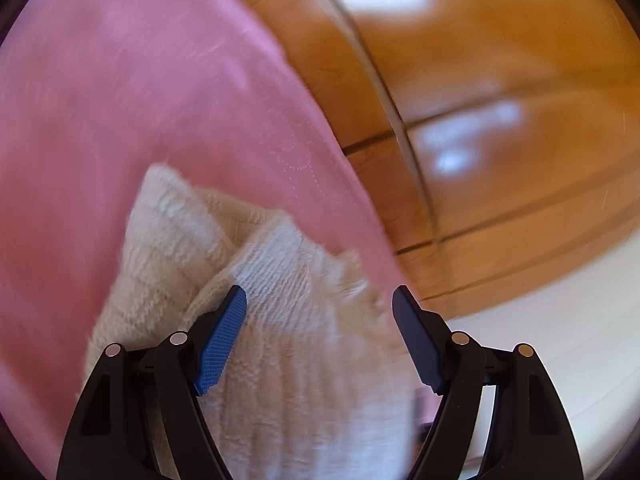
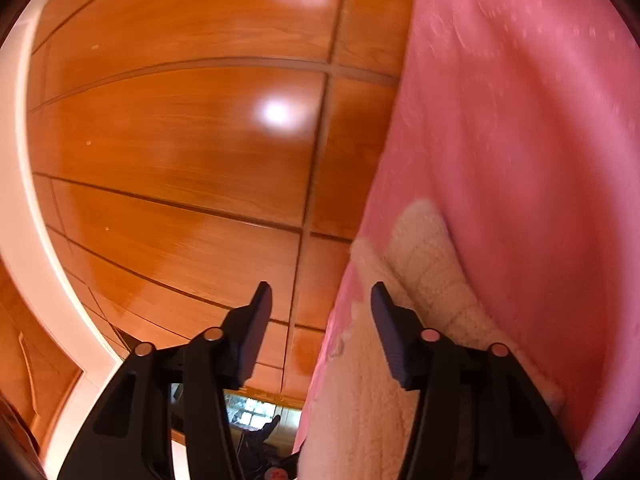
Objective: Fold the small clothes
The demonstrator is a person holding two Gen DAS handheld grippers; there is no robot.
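Note:
A cream knitted garment [image 1: 280, 320] lies on a pink cloth surface [image 1: 140, 100]. In the left wrist view my left gripper [image 1: 319, 300] is open, its jaws wide apart over the garment's near fold, with the blue-padded left finger [image 1: 224, 340] against the knit. In the right wrist view my right gripper [image 2: 321, 296] is open at the pink cloth's [image 2: 520, 160] left edge. The cream garment [image 2: 420, 280] lies between and to the right of its fingers, and the right finger [image 2: 390, 336] rests on it. Both views are motion-blurred.
Glossy orange wood panelling [image 2: 180, 140] fills the left of the right wrist view and shows at the right of the left wrist view [image 1: 500, 80]. A white band [image 1: 560, 340] runs at lower right there. A white curved edge [image 2: 24, 200] is at far left.

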